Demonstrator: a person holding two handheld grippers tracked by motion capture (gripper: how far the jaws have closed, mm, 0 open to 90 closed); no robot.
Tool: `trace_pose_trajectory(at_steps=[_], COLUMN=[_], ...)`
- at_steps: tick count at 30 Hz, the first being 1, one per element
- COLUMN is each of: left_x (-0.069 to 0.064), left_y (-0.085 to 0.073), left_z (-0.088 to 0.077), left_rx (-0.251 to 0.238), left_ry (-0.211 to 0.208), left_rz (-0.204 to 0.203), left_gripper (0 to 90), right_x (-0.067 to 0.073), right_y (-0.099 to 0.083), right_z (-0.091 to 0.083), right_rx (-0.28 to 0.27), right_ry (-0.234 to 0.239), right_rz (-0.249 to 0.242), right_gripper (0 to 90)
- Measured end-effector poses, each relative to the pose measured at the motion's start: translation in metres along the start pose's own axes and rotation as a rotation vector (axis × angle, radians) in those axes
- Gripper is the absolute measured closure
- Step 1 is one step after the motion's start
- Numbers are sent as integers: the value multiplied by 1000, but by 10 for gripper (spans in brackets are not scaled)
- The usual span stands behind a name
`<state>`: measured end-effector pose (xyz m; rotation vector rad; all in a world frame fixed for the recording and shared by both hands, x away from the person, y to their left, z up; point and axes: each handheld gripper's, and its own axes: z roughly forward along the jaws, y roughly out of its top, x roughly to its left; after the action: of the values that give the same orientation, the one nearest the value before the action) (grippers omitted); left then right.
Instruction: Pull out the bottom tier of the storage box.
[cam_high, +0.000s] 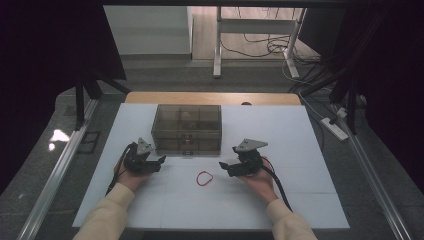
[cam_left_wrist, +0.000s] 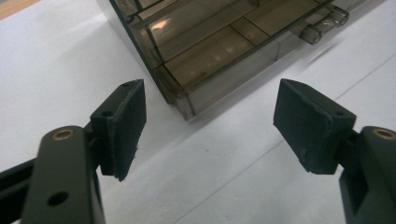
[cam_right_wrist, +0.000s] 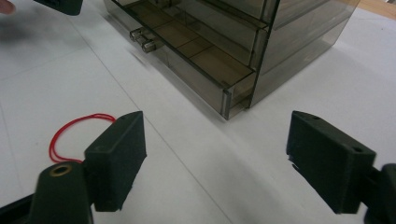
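Two tongs low over white desk (cam_high: 300, 200), one per hand. Red rubber band (cam_high: 204, 178) flat on desk between them, touching neither. Left tongs (cam_high: 159, 161) released, jaws wide, nothing between. Right tongs (cam_high: 225, 166) likewise released, empty. Beyond: smoked clear drawer box (cam_high: 187, 129), drawers shut, mid-desk.

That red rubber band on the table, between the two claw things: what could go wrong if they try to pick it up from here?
The red rubber band lies flat and thin on the white table, so the pads of the right gripper, now open and empty, might scrape the surface or slide over it. The left gripper, also open, sits close to the smoky drawer box and could nudge its corner or small handle.
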<state>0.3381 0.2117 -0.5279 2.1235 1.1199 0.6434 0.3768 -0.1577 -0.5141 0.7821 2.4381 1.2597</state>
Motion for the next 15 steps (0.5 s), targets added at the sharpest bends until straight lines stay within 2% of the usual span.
trace_pose_trajectory(at_steps=[7, 15], left_x=[1, 2], left_y=[-1, -2], left_z=[5, 7], left_rx=[11, 14], left_ry=[-16, -11], left_rz=[8, 11], left_gripper=[300, 336], right_x=[-4, -4], right_y=[3, 6], right_z=[10, 16], right_rx=[3, 7], right_ry=[9, 11], right_rz=[9, 2], right_gripper=[248, 261])
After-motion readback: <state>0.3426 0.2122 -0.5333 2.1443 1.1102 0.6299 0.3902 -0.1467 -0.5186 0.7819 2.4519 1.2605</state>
